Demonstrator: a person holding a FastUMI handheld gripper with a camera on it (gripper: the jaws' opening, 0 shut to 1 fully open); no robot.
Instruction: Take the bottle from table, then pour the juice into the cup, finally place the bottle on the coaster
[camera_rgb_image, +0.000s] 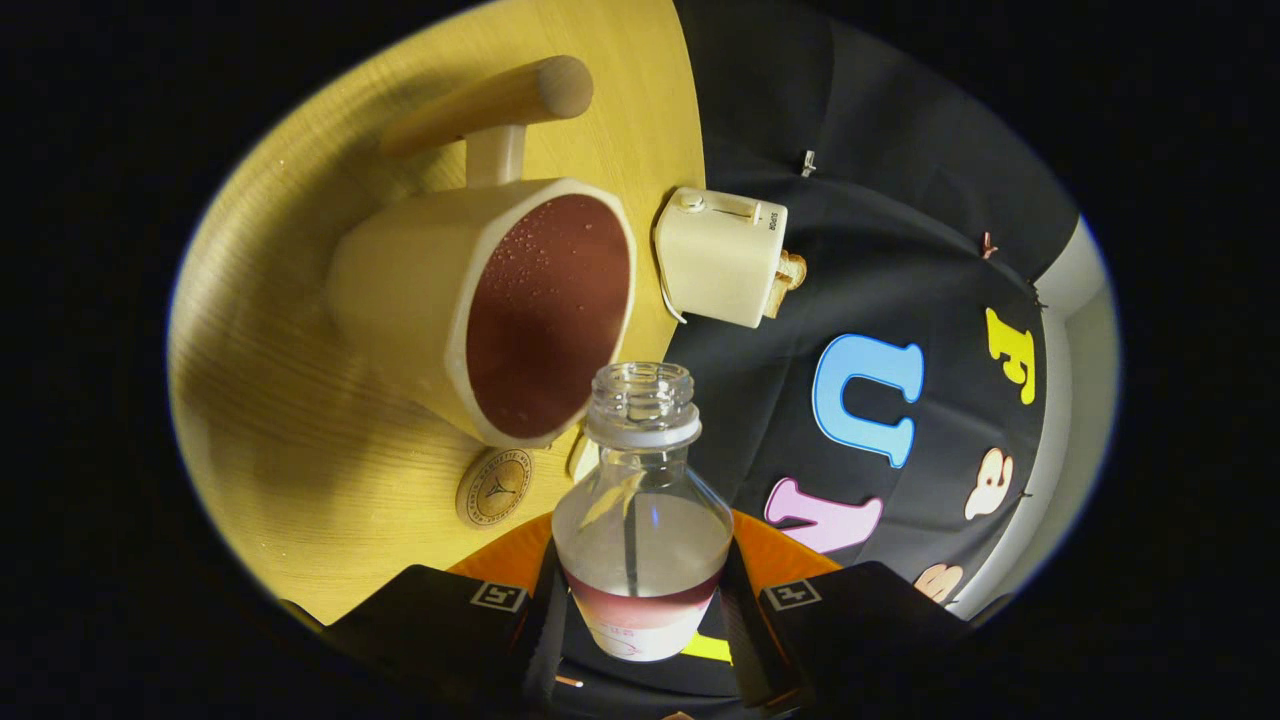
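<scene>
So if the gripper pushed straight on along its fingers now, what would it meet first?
Probably the cup: the gripper is shut on the bottle, whose open mouth sits just short of the cup's rim. Depth is hard to judge.

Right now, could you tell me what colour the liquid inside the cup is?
Dark reddish-brown, seen best in the gripper view, filling the cream cup.

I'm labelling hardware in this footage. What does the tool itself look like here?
The tool has two broad black fingers, each carrying a small white square marker with a black pattern. An orange body part shows behind them, curving between the fingers. No cables or sleeve are visible.
</scene>
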